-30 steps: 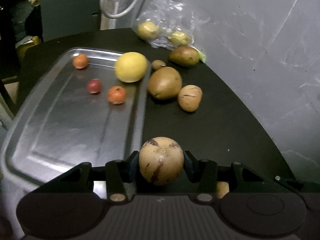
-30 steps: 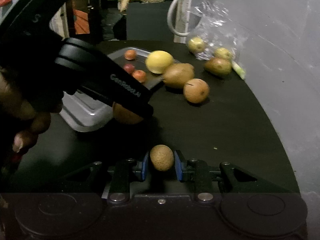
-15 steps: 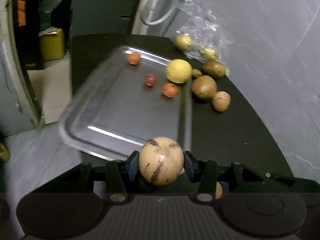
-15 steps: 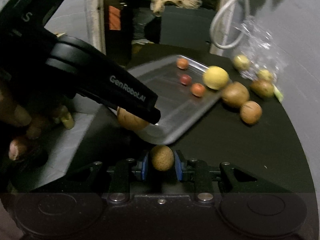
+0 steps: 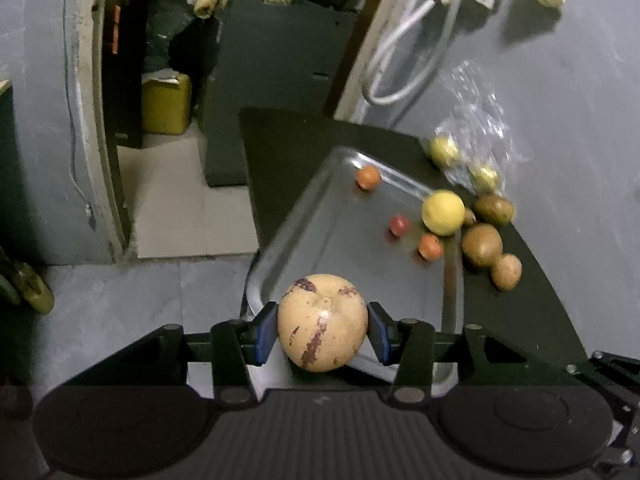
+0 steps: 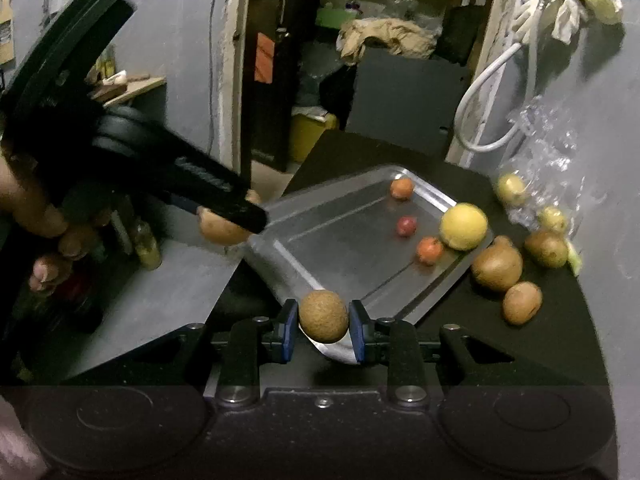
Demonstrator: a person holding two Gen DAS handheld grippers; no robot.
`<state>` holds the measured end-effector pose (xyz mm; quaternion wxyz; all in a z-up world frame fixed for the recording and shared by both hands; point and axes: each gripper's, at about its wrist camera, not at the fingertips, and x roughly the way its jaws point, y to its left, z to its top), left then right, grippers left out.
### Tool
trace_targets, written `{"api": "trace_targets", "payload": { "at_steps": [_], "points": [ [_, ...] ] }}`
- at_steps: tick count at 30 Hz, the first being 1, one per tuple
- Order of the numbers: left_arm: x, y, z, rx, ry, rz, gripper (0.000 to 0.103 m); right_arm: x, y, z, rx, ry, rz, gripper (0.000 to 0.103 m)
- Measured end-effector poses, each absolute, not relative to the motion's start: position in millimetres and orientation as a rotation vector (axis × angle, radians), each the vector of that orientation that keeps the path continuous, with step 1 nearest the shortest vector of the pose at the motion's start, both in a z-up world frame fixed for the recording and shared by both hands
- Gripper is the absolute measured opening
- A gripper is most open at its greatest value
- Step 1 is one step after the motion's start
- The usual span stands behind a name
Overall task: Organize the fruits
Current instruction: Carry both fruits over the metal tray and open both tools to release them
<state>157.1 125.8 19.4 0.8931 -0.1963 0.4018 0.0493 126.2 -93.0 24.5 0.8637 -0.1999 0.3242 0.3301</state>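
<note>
My left gripper (image 5: 322, 327) is shut on a tan fruit with dark streaks (image 5: 322, 322), held above the near corner of the steel tray (image 5: 340, 264). My right gripper (image 6: 323, 326) is shut on a small rough brown fruit (image 6: 323, 316) over the tray's (image 6: 344, 240) near edge. The left gripper (image 6: 224, 216) also shows at the left of the right wrist view, raised beyond the tray's left corner. On the tray lie a yellow citrus (image 6: 464, 226), two orange fruits (image 6: 429, 251) (image 6: 401, 188) and a small red one (image 6: 406, 226).
Brown fruits (image 6: 497, 267) (image 6: 521, 302) (image 6: 547, 248) lie on the black table (image 6: 520, 352) right of the tray. A clear plastic bag (image 6: 544, 176) with yellowish fruits leans on the grey wall. A white cable hangs behind. The floor drops away left of the table.
Both grippers have lifted and pulled back toward me, still holding their fruits, so tray and table look smaller and farther. The views have swung left, showing more floor and doorway.
</note>
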Motion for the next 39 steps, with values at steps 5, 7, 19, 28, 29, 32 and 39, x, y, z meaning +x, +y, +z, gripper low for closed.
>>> {"api": "trace_targets", "payload": {
  "at_steps": [5,7,19,28,29,32,39],
  "points": [
    [171.2,136.1,26.2,-0.414,0.8,0.112,0.051,155.2,-93.8,42.8,-0.383,0.655,0.668,0.029],
    [179.2,138.1,27.8,-0.416,0.789,0.109,0.051,168.3,-92.6,48.9,-0.374,0.643,0.659,0.029],
    [249.9,131.8,19.7,-0.423,0.78,0.055,0.051,239.9,-93.4,52.5,-0.27,0.656,0.588,0.029],
    [296.7,113.8,0.2,-0.374,0.819,0.003,0.051,270.6,-92.7,38.0,-0.228,0.676,0.537,0.029],
    [300.2,111.8,-2.7,-0.367,0.826,-0.001,0.051,272.8,-92.3,34.7,-0.23,0.68,0.537,0.029],
    [308.1,107.4,-11.4,-0.361,0.842,-0.009,0.051,282.2,-90.4,24.3,-0.245,0.688,0.533,0.029],
    [313.8,102.0,-30.3,-0.36,0.869,-0.024,0.051,298.4,-86.7,7.1,-0.228,0.71,0.509,0.029]
  ]
}}
